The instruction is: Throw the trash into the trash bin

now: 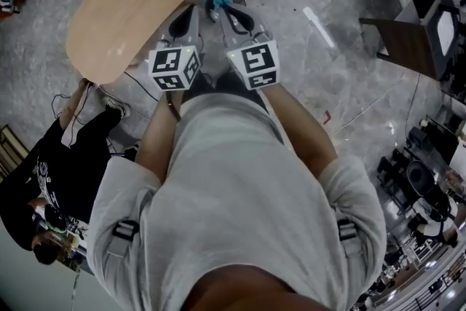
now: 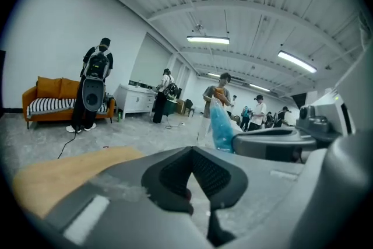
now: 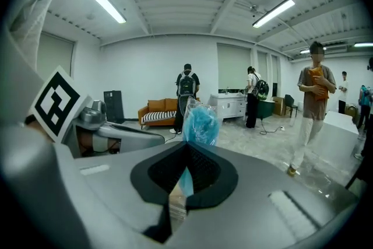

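In front of the person: right gripper [image 3: 186, 151] pinches blue plastic bag [image 3: 200, 122], standing up past its jaws; left gripper [image 2: 192, 154] alongside, closed, empty. Trash bin unseen.

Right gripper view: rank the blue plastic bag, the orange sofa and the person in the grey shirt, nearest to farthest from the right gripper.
1. Blue plastic bag, in its jaws.
2. Person in the grey shirt, right side.
3. Orange sofa, far back wall.
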Available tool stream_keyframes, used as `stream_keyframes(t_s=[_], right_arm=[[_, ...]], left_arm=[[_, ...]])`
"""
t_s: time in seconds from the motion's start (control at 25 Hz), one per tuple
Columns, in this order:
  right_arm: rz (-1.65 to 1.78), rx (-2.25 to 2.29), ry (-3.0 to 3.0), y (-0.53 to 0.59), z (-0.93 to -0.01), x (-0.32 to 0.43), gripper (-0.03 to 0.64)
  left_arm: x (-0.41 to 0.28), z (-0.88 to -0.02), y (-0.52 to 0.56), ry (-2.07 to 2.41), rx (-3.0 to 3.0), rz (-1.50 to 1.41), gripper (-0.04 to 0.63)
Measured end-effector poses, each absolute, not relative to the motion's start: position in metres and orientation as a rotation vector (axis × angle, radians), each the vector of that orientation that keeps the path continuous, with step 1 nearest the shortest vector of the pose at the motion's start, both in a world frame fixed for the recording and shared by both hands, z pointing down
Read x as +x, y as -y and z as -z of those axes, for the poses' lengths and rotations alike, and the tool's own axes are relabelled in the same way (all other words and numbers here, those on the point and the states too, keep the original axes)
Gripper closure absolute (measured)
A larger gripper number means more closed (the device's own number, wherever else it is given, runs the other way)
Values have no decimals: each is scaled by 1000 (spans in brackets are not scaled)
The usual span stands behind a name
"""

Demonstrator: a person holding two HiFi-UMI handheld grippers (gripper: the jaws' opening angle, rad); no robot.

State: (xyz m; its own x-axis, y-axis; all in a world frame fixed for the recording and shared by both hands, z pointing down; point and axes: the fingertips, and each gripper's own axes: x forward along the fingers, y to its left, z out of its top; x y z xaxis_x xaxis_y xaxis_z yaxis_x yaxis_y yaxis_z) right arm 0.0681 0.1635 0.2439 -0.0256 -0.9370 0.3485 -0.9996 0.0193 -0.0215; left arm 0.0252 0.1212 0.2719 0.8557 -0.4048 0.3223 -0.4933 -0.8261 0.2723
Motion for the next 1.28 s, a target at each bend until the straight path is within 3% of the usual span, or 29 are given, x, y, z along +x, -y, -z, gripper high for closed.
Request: stream_keyframes(t_s=[0.64,1.28], right_arm=[[-348,2183,2005,-243,-227,141,607],[-508,2231,1859,-168,-264,174,607]], left_arm=[[104,-257,-207,532,2761,-402,577],[126,-292,-126,435,2686,-481,577]])
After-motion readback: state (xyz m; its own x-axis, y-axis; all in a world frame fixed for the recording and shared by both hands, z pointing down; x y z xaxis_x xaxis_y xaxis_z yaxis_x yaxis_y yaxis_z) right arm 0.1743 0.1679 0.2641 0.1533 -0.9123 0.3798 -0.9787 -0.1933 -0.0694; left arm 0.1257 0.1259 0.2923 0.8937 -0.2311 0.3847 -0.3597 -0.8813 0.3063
